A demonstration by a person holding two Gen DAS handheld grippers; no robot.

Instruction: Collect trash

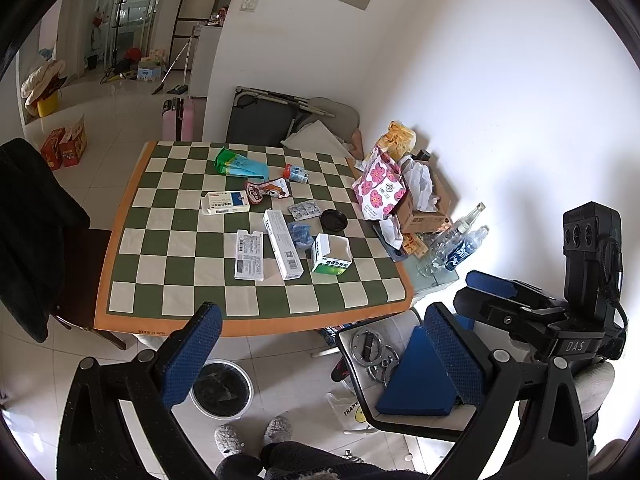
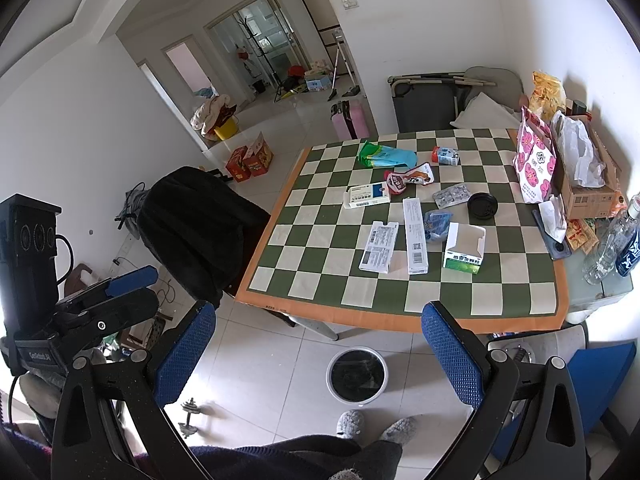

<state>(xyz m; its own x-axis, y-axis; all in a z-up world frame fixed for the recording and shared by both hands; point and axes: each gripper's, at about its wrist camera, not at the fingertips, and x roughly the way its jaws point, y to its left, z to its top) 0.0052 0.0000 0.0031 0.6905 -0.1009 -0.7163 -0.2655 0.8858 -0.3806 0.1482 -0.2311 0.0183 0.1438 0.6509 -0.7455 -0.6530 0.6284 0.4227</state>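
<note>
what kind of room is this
Most likely the dining area of a lived-in home: a table with a checkered cloth strewn with empty medicine boxes, a bin on the tiled floor, and a pink suitcase by the wall.

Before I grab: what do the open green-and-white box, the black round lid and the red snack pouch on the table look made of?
Open green-and-white box: thin printed cardboard, matte, with crisp folded flaps. Black round lid: probably molded plastic, slightly glossy, with a raised rim. Red snack pouch: likely foil or plastic film, shiny and creased, lying crumpled.
</note>
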